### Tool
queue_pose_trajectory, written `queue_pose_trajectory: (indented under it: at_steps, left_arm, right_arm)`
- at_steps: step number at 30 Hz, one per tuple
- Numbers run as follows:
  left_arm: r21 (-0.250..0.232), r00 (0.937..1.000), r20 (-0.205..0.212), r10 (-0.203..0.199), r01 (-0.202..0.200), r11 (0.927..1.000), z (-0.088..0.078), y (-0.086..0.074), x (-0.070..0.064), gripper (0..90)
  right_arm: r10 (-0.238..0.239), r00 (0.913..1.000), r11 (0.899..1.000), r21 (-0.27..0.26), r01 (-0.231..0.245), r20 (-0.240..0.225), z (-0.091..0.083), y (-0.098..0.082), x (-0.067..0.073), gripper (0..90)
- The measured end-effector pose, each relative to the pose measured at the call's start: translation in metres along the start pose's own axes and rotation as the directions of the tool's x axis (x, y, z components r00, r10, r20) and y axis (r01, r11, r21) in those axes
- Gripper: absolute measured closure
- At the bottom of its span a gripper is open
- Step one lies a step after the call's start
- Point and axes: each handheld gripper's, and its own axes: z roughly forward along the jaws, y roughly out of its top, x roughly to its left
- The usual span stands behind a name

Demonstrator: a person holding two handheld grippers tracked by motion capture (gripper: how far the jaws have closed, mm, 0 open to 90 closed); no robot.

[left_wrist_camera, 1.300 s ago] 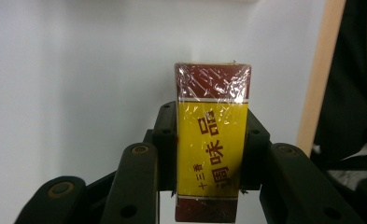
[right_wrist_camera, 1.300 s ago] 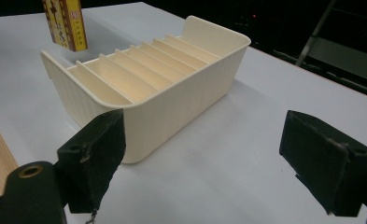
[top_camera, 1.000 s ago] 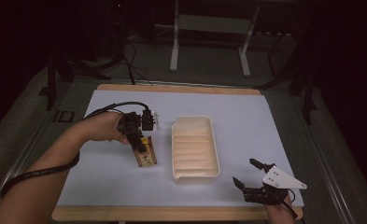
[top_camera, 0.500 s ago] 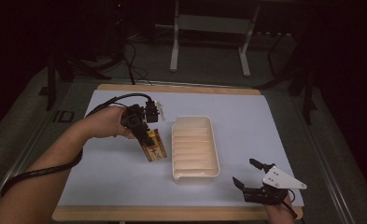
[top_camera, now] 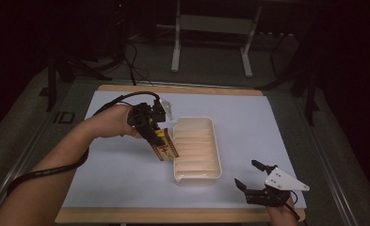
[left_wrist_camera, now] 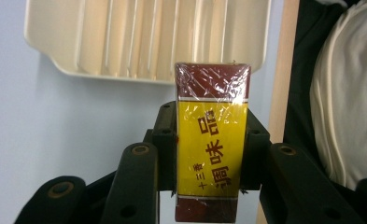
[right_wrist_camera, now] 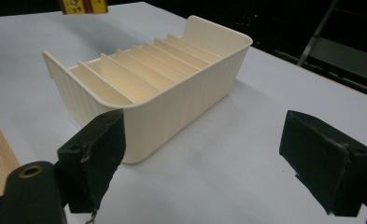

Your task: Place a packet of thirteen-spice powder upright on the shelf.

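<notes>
The left gripper (top_camera: 153, 134) is up off the mat now, and it's got the seasoning box (left_wrist_camera: 212, 140) with it: a second back that yellow-and-maroon carton was lying down on the white mat (top_camera: 126, 174) just beside the tray, and now it hangs tilted in the air, its lower end over the mat right at the left rim of the cream divided tray (top_camera: 197, 150). In the left gripper view the jaws are clamped flat on both long sides of the shrink-wrapped box, Chinese lettering facing the camera, with the tray's slots lying beyond its top end. So the pick looks done, and the carry toward the tray is under way, by my reading; what's left is to line the box up with one of those narrow slots between the dividers and lower it in. That'll want the box turned to match the slot, since it hangs at a slant. Over at the near right corner, the right gripper (top_camera: 257, 181) sits where it was, jaws spread wide with nothing between them, facing the tray's near corner.
</notes>
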Motion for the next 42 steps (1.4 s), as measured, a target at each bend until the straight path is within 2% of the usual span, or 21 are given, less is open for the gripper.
queue_pose_trajectory:
  at_steps: [4, 5, 7, 12, 13, 15, 18, 19, 20, 22, 23, 25, 26, 28, 30, 31, 32, 34, 35, 36, 42]
  left_arm:
    - [-0.054, 0.9995, -0.030, 0.005, -0.007, 0.9985, -0.003, 0.007, 0.000, 67.6]
    - [-0.054, 0.9995, -0.030, 0.005, -0.007, 0.9985, -0.003, 0.007, 0.000, 67.6]
    - [-0.095, 0.9994, -0.032, 0.010, -0.012, 0.9954, -0.005, 0.011, 0.000, 67.6]
    - [-0.114, 0.9995, -0.029, 0.015, -0.018, 0.9933, -0.003, 0.016, -0.001, 67.6]
    - [-0.139, 0.9990, -0.035, 0.029, -0.033, 0.9897, 0.000, 0.019, -0.001, 67.6]
    - [-0.166, 0.9987, -0.042, 0.030, -0.037, 0.9855, 0.001, 0.021, -0.002, 67.6]
    - [-0.175, 0.9985, -0.040, 0.037, -0.043, 0.9837, 0.002, 0.022, -0.002, 67.6]
    - [-0.211, 0.9978, -0.054, 0.039, -0.049, 0.9763, 0.005, 0.022, -0.002, 67.6]
    - [-0.224, 0.9971, -0.066, 0.037, -0.051, 0.9732, 0.006, 0.022, -0.002, 67.6]
    - [-0.244, 0.9975, -0.063, 0.033, -0.047, 0.9686, 0.008, 0.021, -0.002, 67.7]
    - [-0.244, 0.9975, -0.063, 0.033, -0.047, 0.9686, 0.008, 0.021, -0.002, 67.7]
    - [-0.268, 0.9973, -0.071, 0.020, -0.038, 0.9626, 0.013, 0.019, -0.003, 67.7]
    - [-0.278, 0.9961, -0.086, 0.018, -0.041, 0.9597, 0.016, 0.018, -0.005, 67.7]
    - [-0.286, 0.9956, -0.092, 0.016, -0.042, 0.9573, 0.021, 0.016, -0.006, 67.7]
    - [-0.286, 0.9956, -0.092, 0.016, -0.042, 0.9573, 0.021, 0.016, -0.006, 67.7]
    - [-0.292, 0.9969, -0.079, 0.006, -0.029, 0.9560, 0.029, 0.011, -0.006, 67.7]
    - [-0.287, 0.9978, -0.066, 0.007, -0.026, 0.9575, 0.031, 0.010, -0.005, 67.7]
    - [-0.289, 0.9977, -0.066, 0.013, -0.032, 0.9569, 0.035, 0.007, -0.006, 67.7]
    - [-0.286, 0.9987, -0.050, 0.013, -0.026, 0.9578, 0.037, 0.006, -0.006, 67.7]
    - [-0.290, 0.9981, -0.058, 0.021, -0.037, 0.9562, 0.039, 0.005, -0.007, 67.7]
    - [-0.271, 0.9983, -0.052, 0.026, -0.040, 0.9616, 0.046, 0.003, -0.005, 67.7]
  right_arm:
    - [0.000, 1.0000, 1.000, 0.000, 0.000, -0.001, 0.000, 0.000, 0.000, 14.5]
    - [0.000, 1.0000, 1.000, 0.000, 0.000, -0.001, 0.000, 0.000, 0.000, 14.5]
    - [0.002, 1.0000, 1.000, -0.001, -0.002, -0.001, 0.000, 0.000, 0.000, 14.5]
    - [-0.001, 1.0000, 1.000, 0.000, 0.001, -0.002, 0.000, 0.000, -0.001, 14.5]
    - [-0.001, 1.0000, 1.000, 0.000, 0.001, -0.002, -0.001, 0.000, -0.001, 14.5]
    - [-0.002, 1.0000, 1.000, -0.002, 0.001, -0.002, -0.001, 0.000, -0.001, 14.5]
    - [-0.002, 1.0000, 1.000, -0.001, 0.002, -0.002, -0.001, 0.000, -0.001, 14.5]
    - [0.000, 1.0000, 1.000, -0.001, 0.000, -0.002, -0.001, 0.000, -0.001, 14.6]
    - [0.000, 1.0000, 1.000, -0.002, 0.000, -0.002, -0.001, 0.000, -0.001, 14.5]
    - [0.001, 1.0000, 1.000, -0.002, -0.001, -0.002, -0.001, 0.000, -0.001, 14.6]
    - [0.001, 1.0000, 1.000, -0.002, -0.001, -0.002, -0.001, 0.000, -0.001, 14.6]
    - [0.001, 1.0000, 1.000, -0.002, -0.001, -0.002, -0.001, 0.000, -0.001, 14.6]
    - [0.001, 1.0000, 1.000, -0.002, -0.001, -0.003, -0.001, 0.000, -0.001, 14.6]
    - [0.001, 1.0000, 1.000, -0.002, -0.001, -0.003, -0.001, -0.001, -0.001, 14.6]
    - [0.000, 1.0000, 1.000, -0.002, 0.000, -0.003, -0.001, -0.001, -0.001, 14.6]
    - [0.001, 1.0000, 1.000, -0.002, -0.001, -0.003, -0.001, 0.000, -0.001, 14.6]
    - [0.001, 1.0000, 1.000, -0.002, -0.001, -0.003, -0.001, 0.000, -0.001, 14.6]
    - [-0.001, 1.0000, 1.000, -0.001, 0.001, -0.004, -0.001, 0.000, -0.001, 14.6]
    - [-0.001, 1.0000, 1.000, -0.001, 0.001, -0.004, -0.001, 0.000, -0.001, 14.6]
    - [-0.001, 1.0000, 1.000, 0.000, 0.001, -0.004, -0.001, 0.000, -0.001, 14.6]
    - [-0.003, 1.0000, 1.000, 0.000, 0.003, -0.004, -0.001, 0.000, 0.000, 14.6]
